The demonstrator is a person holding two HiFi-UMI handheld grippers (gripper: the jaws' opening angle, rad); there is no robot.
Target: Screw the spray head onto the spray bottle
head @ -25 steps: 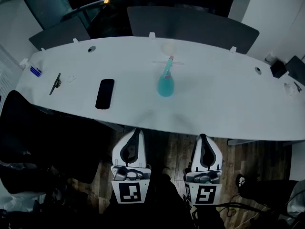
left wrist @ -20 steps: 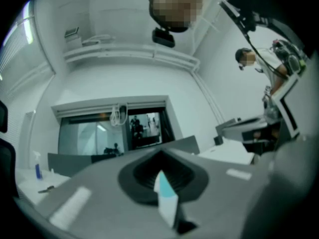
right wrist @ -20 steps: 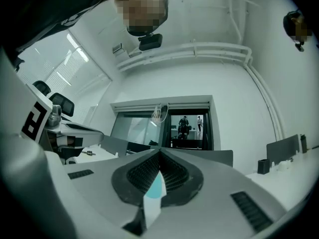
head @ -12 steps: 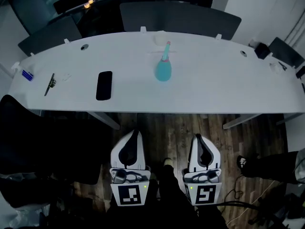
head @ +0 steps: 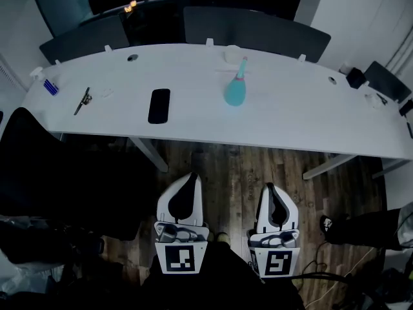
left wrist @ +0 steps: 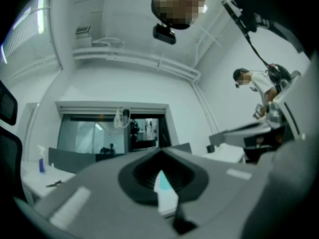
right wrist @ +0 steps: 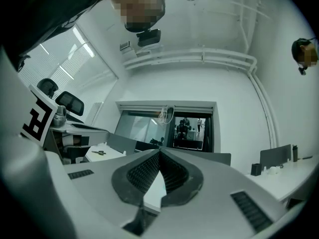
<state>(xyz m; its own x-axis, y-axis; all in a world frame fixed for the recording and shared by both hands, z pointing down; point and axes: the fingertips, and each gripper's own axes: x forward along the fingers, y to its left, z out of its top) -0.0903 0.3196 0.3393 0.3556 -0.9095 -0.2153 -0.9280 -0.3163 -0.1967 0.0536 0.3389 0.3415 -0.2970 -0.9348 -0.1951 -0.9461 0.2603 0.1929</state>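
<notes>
The left claw [head: 191,175] is clenched: in the left gripper view its two jaws meet at the tips and nothing is held between them. The right claw [head: 271,186] is clenched in the same way and is also empty. Both claws hang side by side over the wooden floor [head: 226,166], on the near side of the white table [head: 303,124] and not touching it. The spray bottle [head: 234,93], blue-green with a narrow neck and a pink tip, stands upright on the table, well apart from both claws. To its left a black phone [head: 159,105] lies flat. A black chair [head: 39,166] stands to the left of the left claw.
</notes>
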